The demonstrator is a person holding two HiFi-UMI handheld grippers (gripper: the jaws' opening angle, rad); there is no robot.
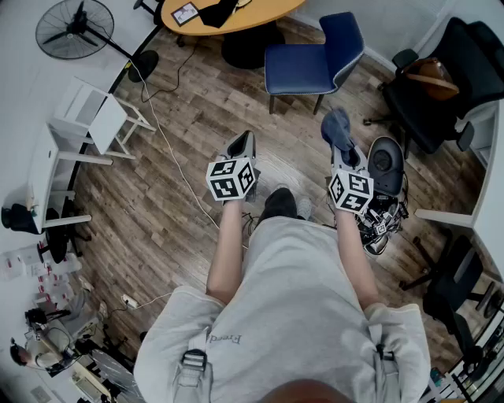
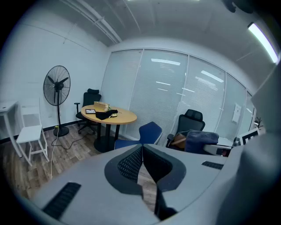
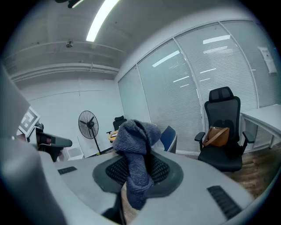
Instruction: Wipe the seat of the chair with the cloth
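A blue chair [image 1: 311, 59] with a bare blue seat [image 1: 298, 69] stands ahead of me by a round wooden table [image 1: 228, 12]. The chair [image 2: 148, 134] shows beyond the left jaws, and a slice of it [image 3: 170, 137] shows behind the cloth in the right gripper view. My right gripper [image 1: 340, 143] is shut on a blue-grey knitted cloth [image 1: 337, 130], which bunches above the jaws [image 3: 137, 154] and hangs down between them. My left gripper [image 1: 240, 145] is shut, jaws meeting with nothing between them [image 2: 141, 160]. Both grippers are held level at waist height, well short of the chair.
A black office chair [image 1: 441, 75] with a brown bag [image 1: 431, 77] stands at the right. A small white chair [image 1: 98, 122] and a standing fan [image 1: 75, 27] are at the left, with a cable [image 1: 169, 157] across the wood floor. A robot vacuum [image 1: 386, 161] lies by my right gripper.
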